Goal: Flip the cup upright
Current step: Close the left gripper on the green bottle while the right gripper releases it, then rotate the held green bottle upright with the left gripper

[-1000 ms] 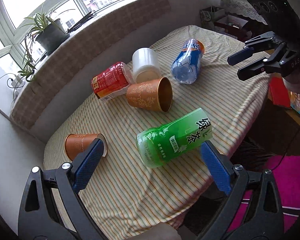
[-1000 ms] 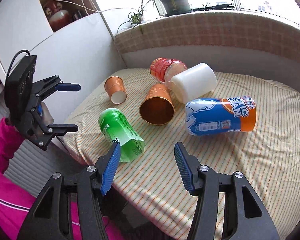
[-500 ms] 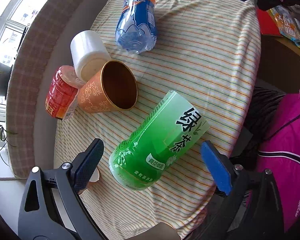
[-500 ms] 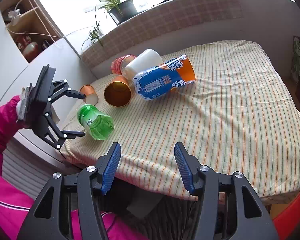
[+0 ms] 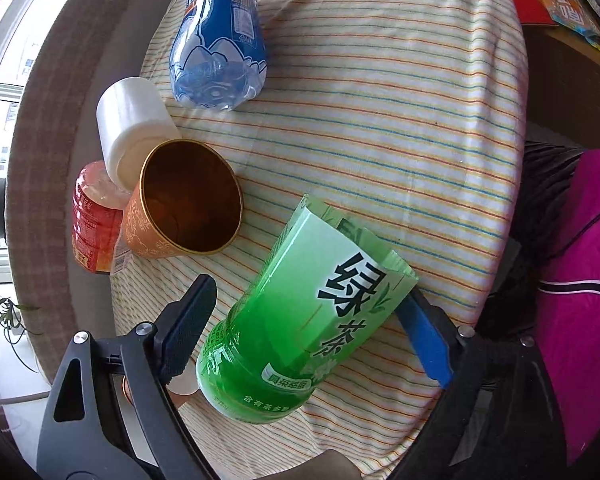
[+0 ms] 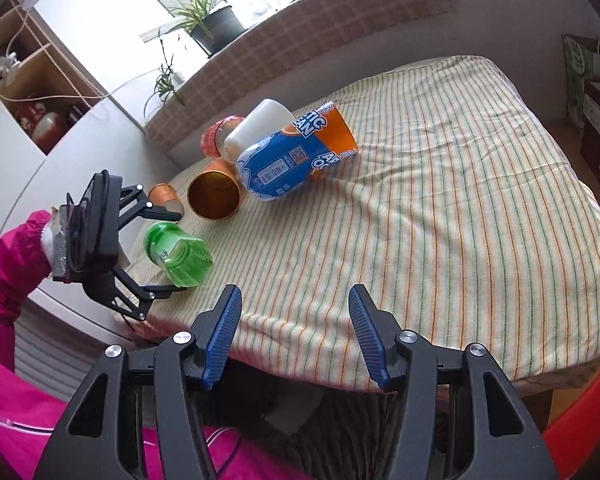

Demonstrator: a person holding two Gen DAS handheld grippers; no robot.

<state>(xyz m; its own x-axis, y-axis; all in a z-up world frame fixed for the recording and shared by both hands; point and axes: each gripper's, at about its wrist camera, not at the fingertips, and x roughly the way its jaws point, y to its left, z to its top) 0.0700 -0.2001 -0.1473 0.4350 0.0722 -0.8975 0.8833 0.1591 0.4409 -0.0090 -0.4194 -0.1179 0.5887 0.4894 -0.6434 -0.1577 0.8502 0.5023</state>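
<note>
Window plant [image 6: 212, 24] shows only past right hand-held gripper [image 6: 294, 332].

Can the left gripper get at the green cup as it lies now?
Probably yes. The left gripper is open, with one finger on each side of the green cup, which lies on its side on the striped cloth. Nothing sits between the fingers and the cup; the orange cup lies apart.

left gripper [image 5: 304, 320] jaws spread wide, right gripper [image 6: 294, 332] jaws apart
</note>
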